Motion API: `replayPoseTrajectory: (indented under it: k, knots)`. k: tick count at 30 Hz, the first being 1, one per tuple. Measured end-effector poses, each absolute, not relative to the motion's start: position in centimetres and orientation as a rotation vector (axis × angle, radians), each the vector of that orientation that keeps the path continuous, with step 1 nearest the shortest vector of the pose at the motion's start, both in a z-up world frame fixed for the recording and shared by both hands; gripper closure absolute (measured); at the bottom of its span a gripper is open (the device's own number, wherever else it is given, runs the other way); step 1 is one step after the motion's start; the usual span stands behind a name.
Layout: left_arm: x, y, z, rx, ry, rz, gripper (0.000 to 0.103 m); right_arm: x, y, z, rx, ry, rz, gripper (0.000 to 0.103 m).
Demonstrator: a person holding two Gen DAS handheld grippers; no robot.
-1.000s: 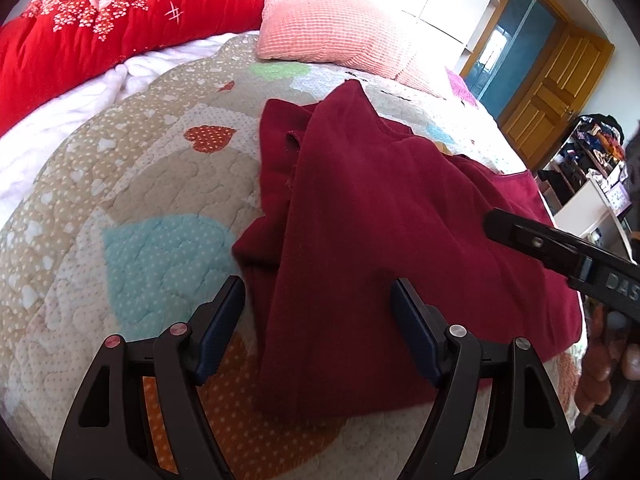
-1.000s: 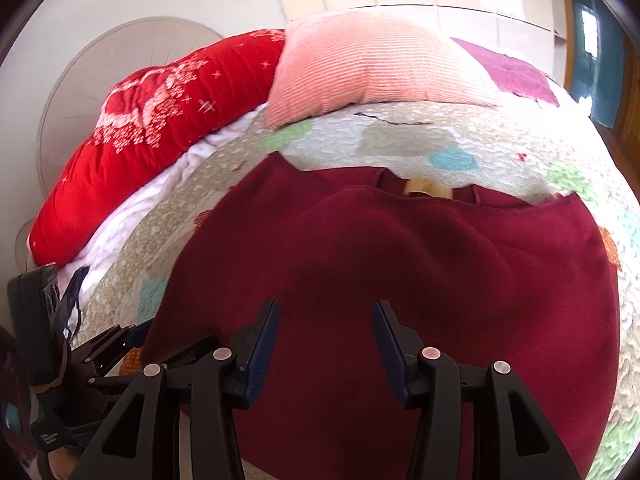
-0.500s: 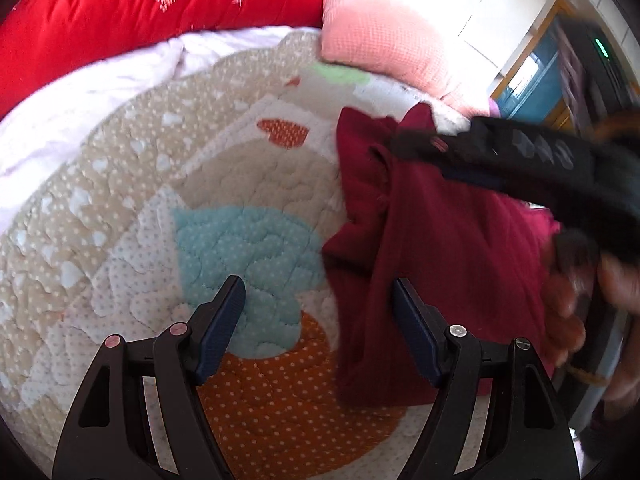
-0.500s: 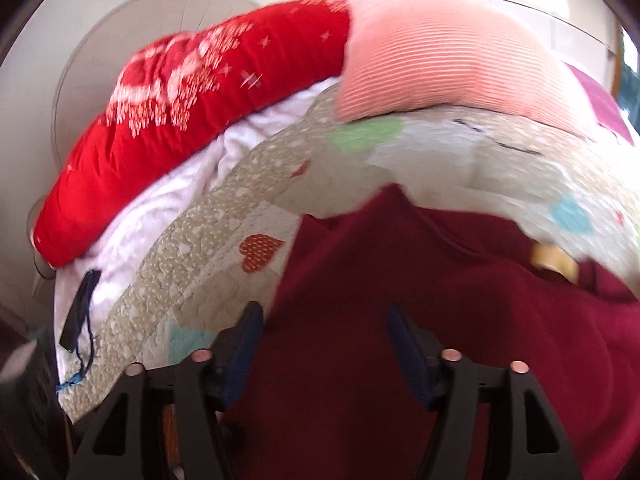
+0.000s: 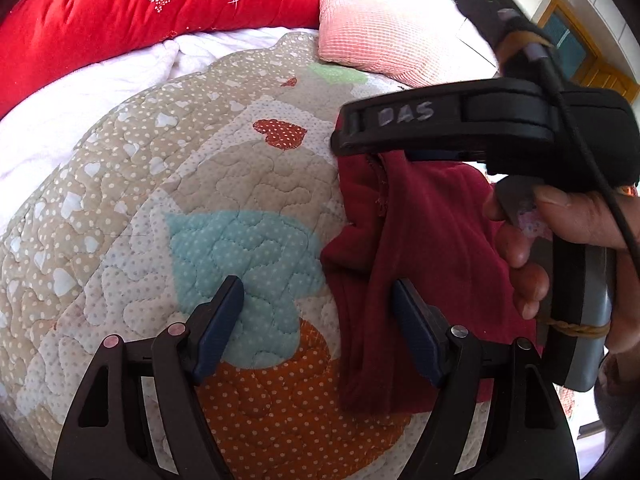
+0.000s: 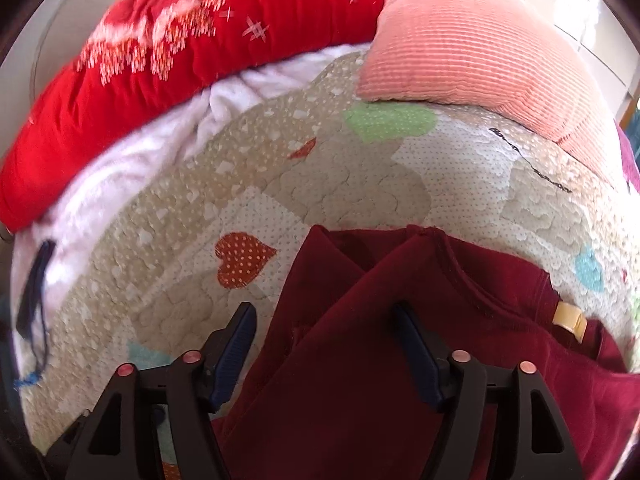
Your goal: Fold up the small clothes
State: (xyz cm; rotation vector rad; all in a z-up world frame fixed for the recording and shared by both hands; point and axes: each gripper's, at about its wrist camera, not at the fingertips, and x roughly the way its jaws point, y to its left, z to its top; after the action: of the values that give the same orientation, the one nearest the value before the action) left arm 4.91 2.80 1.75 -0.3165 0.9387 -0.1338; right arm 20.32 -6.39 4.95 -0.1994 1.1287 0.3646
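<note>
Where quilt (image 5: 240,184) lies bare, pink pillow (image 6: 472,40), red duvet (image 6: 180,40) border garment (image 6: 360,360).

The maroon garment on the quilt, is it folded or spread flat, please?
Partly folded: the maroon garment has one side doubled over itself, layered edges showing.

Patchwork quilt (image 5: 224,184) covers the bed: beige, white dotted, teal and orange patches, red heart prints. Beyond its far edge, white bedding (image 5: 100,80), then a red floral duvet (image 5: 132,12) bunched along the head. Pink ribbed pillow (image 6: 472,40) on the quilt's far right corner. Behind the pillow, pale wall and a wooden door (image 5: 588,60). Bright daylight.
</note>
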Motion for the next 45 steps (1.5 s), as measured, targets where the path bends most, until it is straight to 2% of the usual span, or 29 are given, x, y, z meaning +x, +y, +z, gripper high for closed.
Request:
replayPoseTrajectory:
  k: [3,7,9,12,16,21,23,34,35,36,37,38,39,43,45]
  knots:
    - [5.1,2.9,1.6,-0.322,0.937,-0.133,0.025,20.8,-5.3,3.9,-0.287,1.154,0.339,0.024]
    - [5.3,2.7,1.5,-0.323,0.929,-0.131,0.023,20.9,-4.4,2.6,-0.364,1.118,0.299,0.024]
    - [5.3,2.7,1.4,-0.322,0.924,-0.13,0.022,20.7,-4.9,2.6,-0.355,1.083,0.289,0.038]
    - [5.4,2.5,1.4,-0.315,0.917,-0.127,0.021,20.6,-6.1,2.9,-0.321,1.055,0.301,0.046]
    - [5.5,2.3,1.4,-0.301,0.915,-0.122,0.02,20.3,-6.4,3.4,-0.322,1.05,0.309,0.052]
    - [5.8,2.4,1.3,-0.313,0.914,-0.126,0.018,19.4,-6.5,4.2,-0.322,1.016,0.32,0.072]
    - [5.9,2.4,1.3,-0.321,0.914,-0.132,0.016,19.2,-7.0,4.8,-0.279,1.008,0.339,0.077]
    - [6.4,1.7,1.8,-0.361,0.868,-0.221,0.015,18.1,-10.8,8.3,-0.062,0.955,0.442,0.085]
    - [6.5,1.6,1.8,-0.366,0.863,-0.238,0.017,18.0,-11.1,8.5,-0.055,0.947,0.446,0.086]
    - [6.4,1.6,1.9,-0.376,0.851,-0.265,0.03,17.8,-11.3,8.7,-0.052,0.942,0.448,0.087]
    - [6.5,1.6,2.0,-0.401,0.838,-0.312,0.04,17.6,-11.6,8.9,-0.047,0.933,0.448,0.087]
    - [6.5,1.5,2.1,-0.42,0.838,-0.347,0.058,17.4,-11.8,9.1,-0.043,0.928,0.449,0.087]
    - [6.5,1.2,2.2,-0.439,0.838,-0.382,0.069,17.2,-12.1,9.3,-0.038,0.922,0.451,0.087]
    - [6.1,-0.2,3.7,-0.426,0.822,-0.457,0.082,16.2,-13.9,10.8,-0.032,0.896,0.459,0.088]
    - [5.7,-1.0,4.8,-0.465,0.816,-0.503,0.082,15.3,-15.5,12.1,-0.019,0.869,0.462,0.088]
